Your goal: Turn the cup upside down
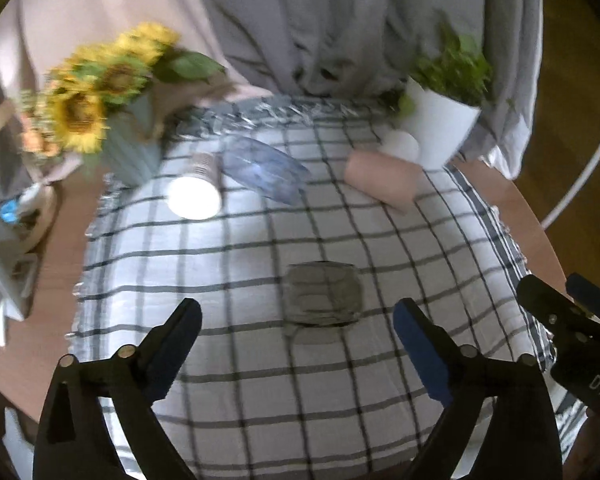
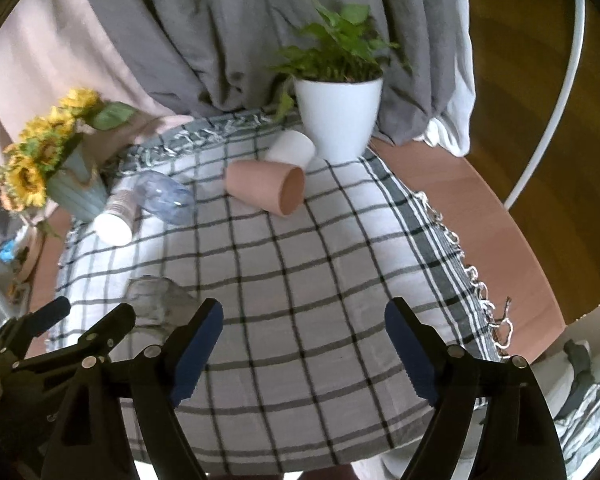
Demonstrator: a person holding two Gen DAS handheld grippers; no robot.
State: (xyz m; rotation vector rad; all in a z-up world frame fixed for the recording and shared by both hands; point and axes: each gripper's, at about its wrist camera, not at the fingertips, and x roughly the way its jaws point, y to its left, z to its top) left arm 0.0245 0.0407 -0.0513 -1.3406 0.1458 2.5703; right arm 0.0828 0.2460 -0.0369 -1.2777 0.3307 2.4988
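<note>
A grey glass cup stands on the checked cloth, just ahead of my open, empty left gripper. It also shows in the right wrist view, left of my open, empty right gripper. A pink cup lies on its side at the back, also seen in the left wrist view. A white cup lies behind it. A patterned paper cup lies at the left, beside a clear blue plastic cup; both show in the left wrist view, paper cup, blue cup.
A white pot with a green plant stands at the back right. A sunflower vase stands at the back left. Grey and pink curtains hang behind. The wooden table edge curves round on the right. Clutter sits at the far left.
</note>
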